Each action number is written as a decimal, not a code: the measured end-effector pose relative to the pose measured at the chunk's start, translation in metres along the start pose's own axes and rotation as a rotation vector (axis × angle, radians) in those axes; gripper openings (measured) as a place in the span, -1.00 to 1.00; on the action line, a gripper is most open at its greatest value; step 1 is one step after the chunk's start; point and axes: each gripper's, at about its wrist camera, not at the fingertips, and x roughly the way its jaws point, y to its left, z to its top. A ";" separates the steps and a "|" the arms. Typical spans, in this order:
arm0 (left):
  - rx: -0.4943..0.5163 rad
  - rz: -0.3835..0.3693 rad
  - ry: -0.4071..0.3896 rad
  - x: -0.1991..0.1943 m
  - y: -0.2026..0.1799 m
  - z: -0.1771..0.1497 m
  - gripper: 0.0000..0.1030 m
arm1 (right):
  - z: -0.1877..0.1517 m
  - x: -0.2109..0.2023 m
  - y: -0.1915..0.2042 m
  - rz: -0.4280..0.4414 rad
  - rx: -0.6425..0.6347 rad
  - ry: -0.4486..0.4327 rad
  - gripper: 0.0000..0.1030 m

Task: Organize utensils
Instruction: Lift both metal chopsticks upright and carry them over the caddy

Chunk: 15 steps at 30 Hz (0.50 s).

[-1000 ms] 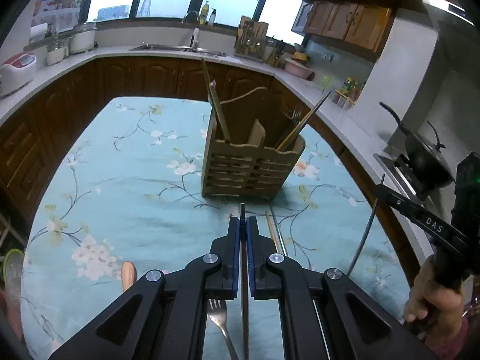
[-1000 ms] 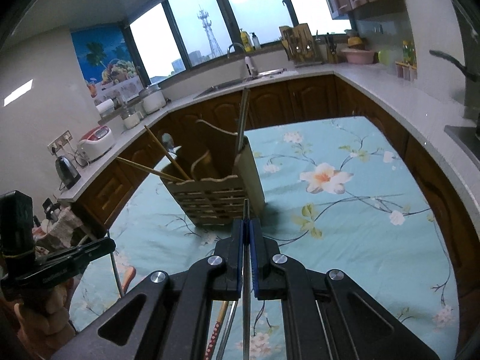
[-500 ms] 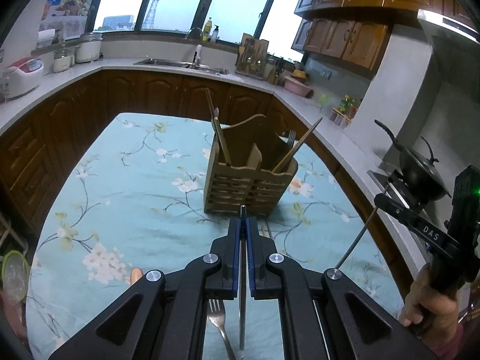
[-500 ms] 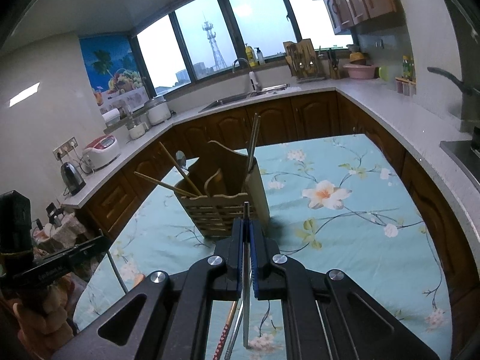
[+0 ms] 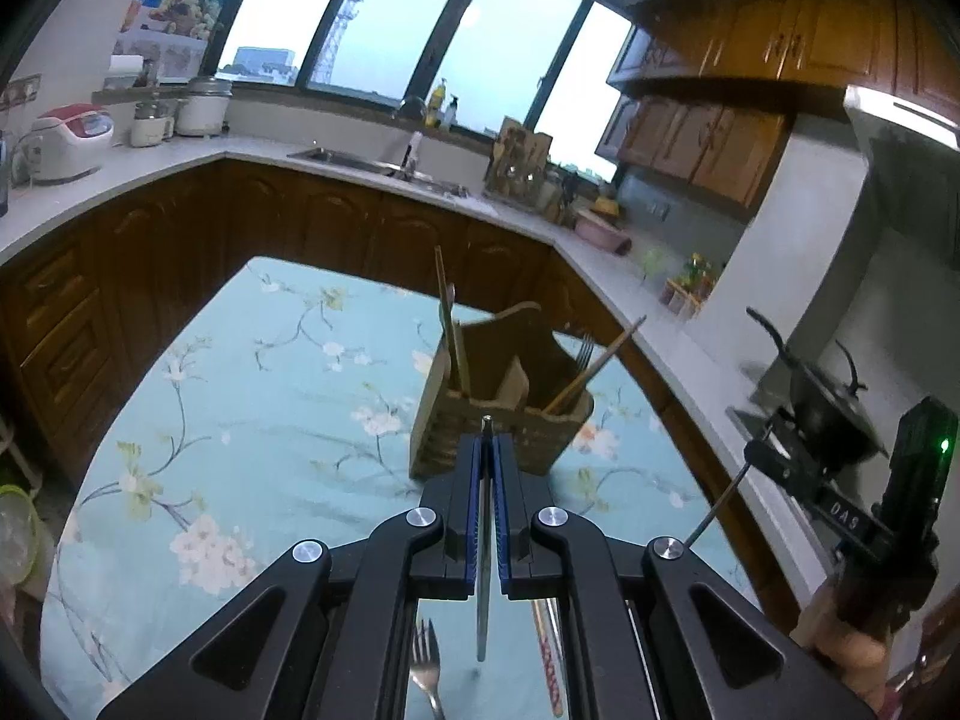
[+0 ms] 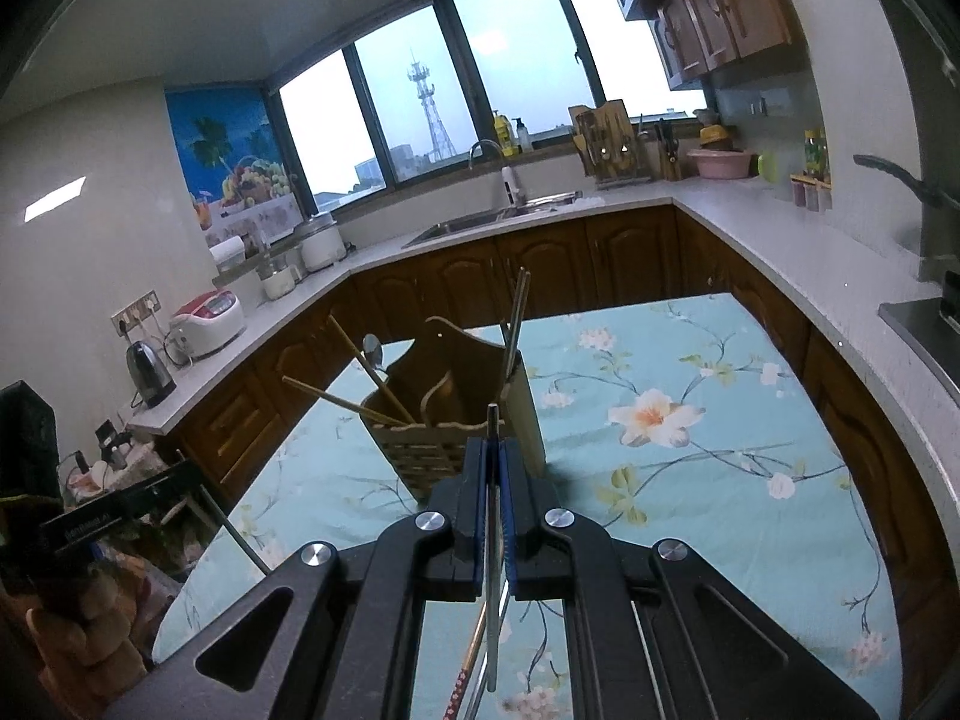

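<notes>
Both claws are pressed together, each pinching one thin metal chopstick. The left claw [image 5: 487, 450] holds its metal chopstick [image 5: 482, 600] lengthwise between the blue pads, tip poking out ahead. The right claw [image 6: 492, 456] grips a second metal chopstick [image 6: 492, 600] the same way.

The wooden utensil caddy [image 5: 498, 420] stands on the floral-cloth table [image 5: 240, 420], toward the far edge, just ahead of both claws. It already carries wooden chopsticks [image 5: 594, 369], a fork [image 5: 583, 351] and more metal chopsticks [image 6: 516, 318] at one end. A fork [image 5: 426, 666] and a red patterned chopstick [image 5: 549, 654] lie loose on the near part of the table.

Judgement: the step in hand is carrying the two sticks to the caddy. To do it well, bring each stick nearly upright over the compartment with the metal pair, lower the end inside the wall before releasing, and go one claw at a time so they do not collide. Risk: a slanted stick catching the divider or rim.
</notes>
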 end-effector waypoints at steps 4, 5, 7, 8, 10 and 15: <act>-0.010 -0.008 -0.040 -0.003 0.001 0.007 -0.95 | 0.006 0.000 0.000 0.008 0.002 -0.025 -0.92; -0.011 -0.012 -0.053 -0.004 0.001 0.010 -0.95 | 0.008 0.000 0.001 0.009 0.000 -0.032 -0.92; -0.011 -0.014 -0.072 -0.003 0.000 0.014 -0.95 | 0.013 0.000 0.003 0.009 -0.005 -0.045 -0.92; -0.010 -0.016 -0.081 -0.003 -0.001 0.016 -0.95 | 0.015 0.000 0.003 0.010 -0.007 -0.050 -0.92; -0.005 -0.019 -0.097 -0.003 -0.002 0.020 -0.95 | 0.022 0.001 0.005 0.010 -0.013 -0.065 -0.92; 0.000 -0.039 -0.147 0.001 -0.005 0.034 -0.95 | 0.038 0.004 0.009 0.019 -0.029 -0.098 -0.92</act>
